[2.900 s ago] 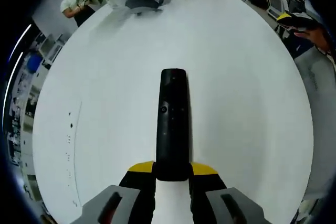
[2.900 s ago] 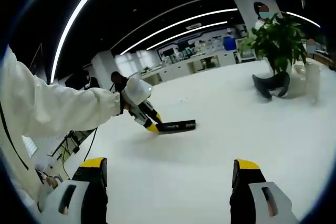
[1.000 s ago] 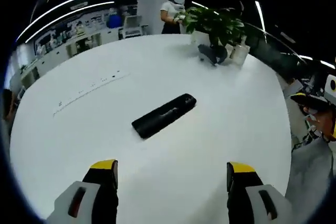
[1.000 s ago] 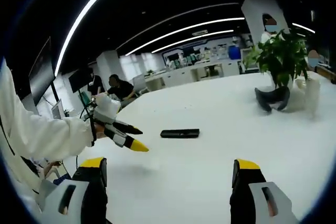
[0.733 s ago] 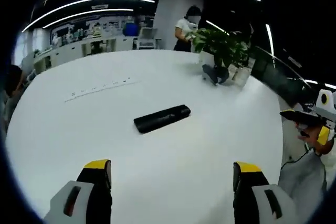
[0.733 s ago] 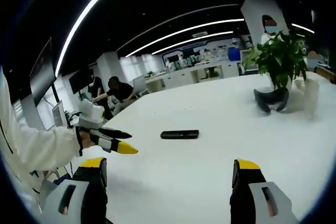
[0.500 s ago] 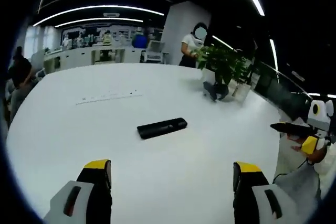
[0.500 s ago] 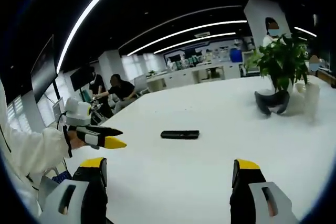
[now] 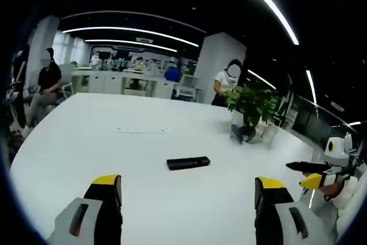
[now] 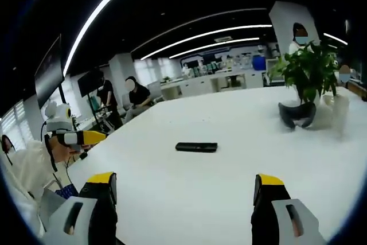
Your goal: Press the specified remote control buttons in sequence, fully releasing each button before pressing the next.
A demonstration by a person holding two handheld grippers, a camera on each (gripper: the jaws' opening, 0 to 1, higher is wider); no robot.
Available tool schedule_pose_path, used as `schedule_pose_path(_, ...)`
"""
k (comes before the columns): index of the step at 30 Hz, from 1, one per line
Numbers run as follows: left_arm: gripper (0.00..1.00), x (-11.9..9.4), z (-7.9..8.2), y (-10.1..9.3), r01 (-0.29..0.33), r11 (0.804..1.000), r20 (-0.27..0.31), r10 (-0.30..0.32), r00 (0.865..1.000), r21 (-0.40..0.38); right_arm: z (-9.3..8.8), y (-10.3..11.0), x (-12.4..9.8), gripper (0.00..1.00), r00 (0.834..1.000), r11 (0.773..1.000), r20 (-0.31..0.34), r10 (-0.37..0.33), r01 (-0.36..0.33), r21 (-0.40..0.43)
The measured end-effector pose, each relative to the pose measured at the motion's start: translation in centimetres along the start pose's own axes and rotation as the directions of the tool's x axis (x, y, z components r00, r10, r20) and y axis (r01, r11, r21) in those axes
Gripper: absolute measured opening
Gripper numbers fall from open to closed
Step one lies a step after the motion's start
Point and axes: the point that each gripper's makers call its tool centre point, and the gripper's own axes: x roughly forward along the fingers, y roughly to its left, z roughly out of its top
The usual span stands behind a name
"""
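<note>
Both grippers, left gripper (image 9: 186, 199) and right gripper (image 10: 184, 199), gape wide, nothing held; remote (image 9: 188, 163) flat on table (image 9: 86, 142); left gripper view alone catches 1 seated person (image 9: 47, 81).

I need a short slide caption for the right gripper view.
Open right gripper faces a black remote lying alone on the white table.

The table (image 9: 86, 142) has a smooth white top with a soft sheen — it catches pale light from the ceiling strips. The remote control (image 9: 188, 163) looks like black plastic, matt, with no glare on it. The left gripper (image 9: 186, 199) carries grey hard-plastic jaws with yellow tips and black inner faces, as does the right gripper (image 10: 183, 196). The plant (image 10: 307, 67) has glossy green leaves; the dark object (image 10: 296, 114) beside it looks matt — its material cannot be told.
</note>
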Motion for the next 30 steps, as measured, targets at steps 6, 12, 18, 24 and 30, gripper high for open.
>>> schedule_pose_path(6, 0.99, -1.4, -1.0, -0.1, -0.04, 0.998, 0.012, 0.04, 0.999, 0.046, 0.0, -0.1, -0.4, 0.99, 1.0, 1.0, 0.001, -0.013, 0.013, 0.004)
schedule_pose_path(12, 0.99, -2.6, -1.1, 0.0, -0.08, 0.996, 0.065, 0.077, 0.995, 0.034, -0.3, -0.1, -0.7, 0.99, 1.0, 1.0, -0.005, -0.022, 0.022, -0.011)
schedule_pose_path(18, 0.99, -4.1, -1.2, 0.4, -0.105, 0.994, 0.095, 0.102, 0.99, 0.029, -0.9, -0.5, -0.8, 0.99, 0.999, 0.999, -0.012, -0.044, 0.044, -0.003)
schedule_pose_path(24, 0.99, -4.8, -2.1, 1.0, -0.135, 0.991, 0.097, 0.136, 0.986, -0.021, -0.9, -0.6, -1.0, 0.99, 0.999, 0.999, -0.005, -0.051, 0.051, -0.002)
schedule_pose_path(30, 0.99, -5.0, -2.5, 0.9, -0.139, 0.99, 0.095, 0.14, 0.986, -0.02, -0.8, -0.8, -1.1, 0.99, 0.998, 0.998, -0.005, -0.061, 0.06, -0.03)
